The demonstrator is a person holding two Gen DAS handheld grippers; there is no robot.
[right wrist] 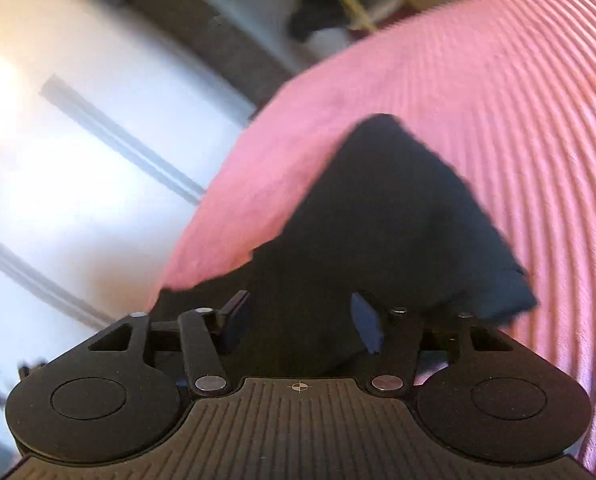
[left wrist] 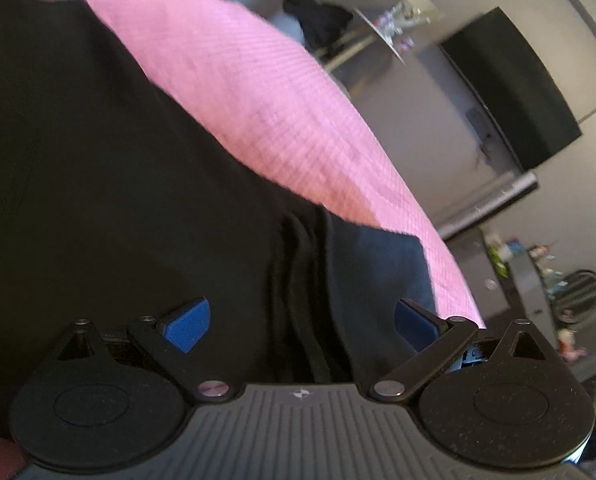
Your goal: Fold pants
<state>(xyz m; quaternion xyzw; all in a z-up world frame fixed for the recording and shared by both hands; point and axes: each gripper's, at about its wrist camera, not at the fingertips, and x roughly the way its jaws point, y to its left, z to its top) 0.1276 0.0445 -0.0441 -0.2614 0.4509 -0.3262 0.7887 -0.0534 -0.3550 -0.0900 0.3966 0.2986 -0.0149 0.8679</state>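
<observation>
Black pants (left wrist: 109, 184) lie spread on a pink ribbed bedspread (left wrist: 265, 92). In the left wrist view my left gripper (left wrist: 302, 328) hovers low over a bunched fold of the pants. Its blue pads (left wrist: 187, 330) stand wide apart and do not press the cloth. In the right wrist view a pointed corner of the pants (right wrist: 394, 208) rests on the bedspread (right wrist: 498, 80). My right gripper (right wrist: 301, 324) sits just over that cloth, jaws apart, with fabric between them but not pinched.
The bed's edge curves off to the right in the left wrist view, beyond it a black screen (left wrist: 514, 88) on the wall and a cluttered shelf (left wrist: 538, 264). White panelled doors (right wrist: 77, 140) stand left of the bed. A dark garment (left wrist: 318, 16) hangs at the back.
</observation>
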